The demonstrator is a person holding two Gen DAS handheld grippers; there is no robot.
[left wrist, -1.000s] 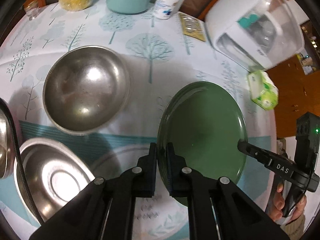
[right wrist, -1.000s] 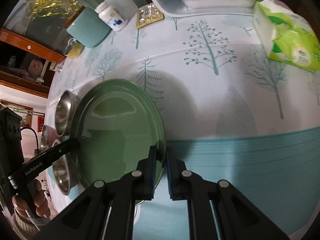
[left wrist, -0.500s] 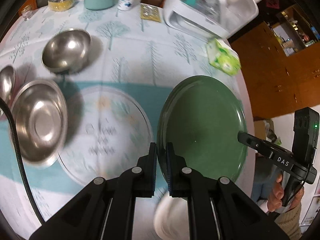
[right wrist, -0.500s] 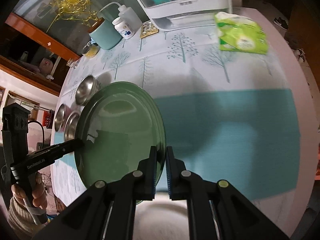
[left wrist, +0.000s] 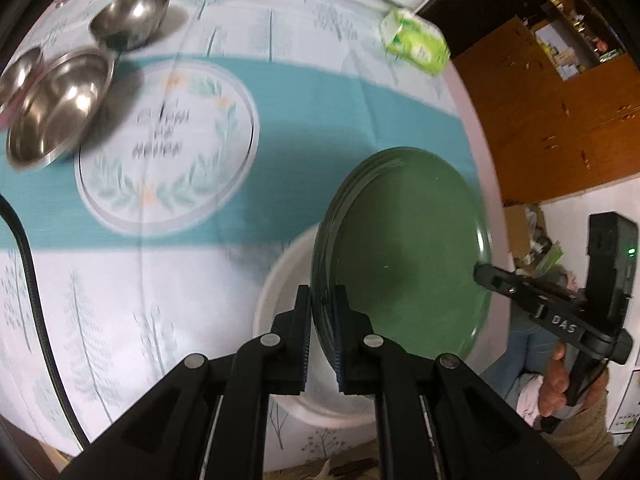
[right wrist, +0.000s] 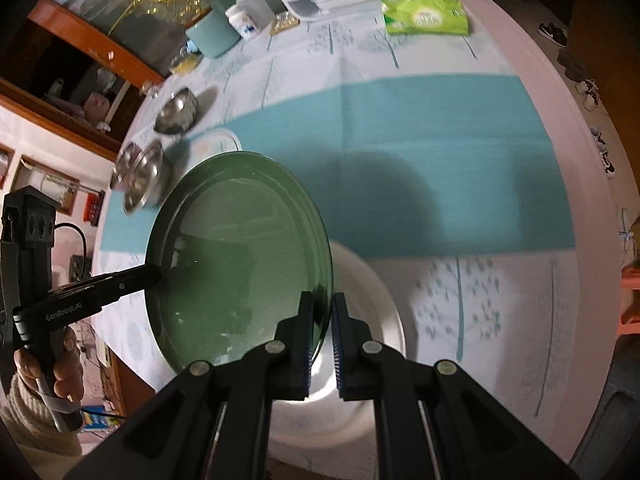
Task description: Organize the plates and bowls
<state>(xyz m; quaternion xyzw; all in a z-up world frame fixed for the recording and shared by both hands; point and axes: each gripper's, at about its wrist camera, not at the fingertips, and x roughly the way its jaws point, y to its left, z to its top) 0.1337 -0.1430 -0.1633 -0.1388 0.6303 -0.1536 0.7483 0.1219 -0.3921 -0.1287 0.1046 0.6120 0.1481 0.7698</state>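
The left wrist view is taken from just behind the left gripper (left wrist: pixel 322 336), looking steeply down along its fingers at the tabletop (left wrist: pixel 120 300); the right wrist view is set likewise behind the right gripper (right wrist: pixel 320 340); the green plate (left wrist: pixel 404 256) fills both at close range, seen from opposite sides; the steel bowls (left wrist: pixel 60 100), somewhat blurred, and the tissue pack (right wrist: pixel 424 16) are shared.

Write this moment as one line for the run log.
left claw: shut on green plate | right claw: shut on green plate | plate: above white dish
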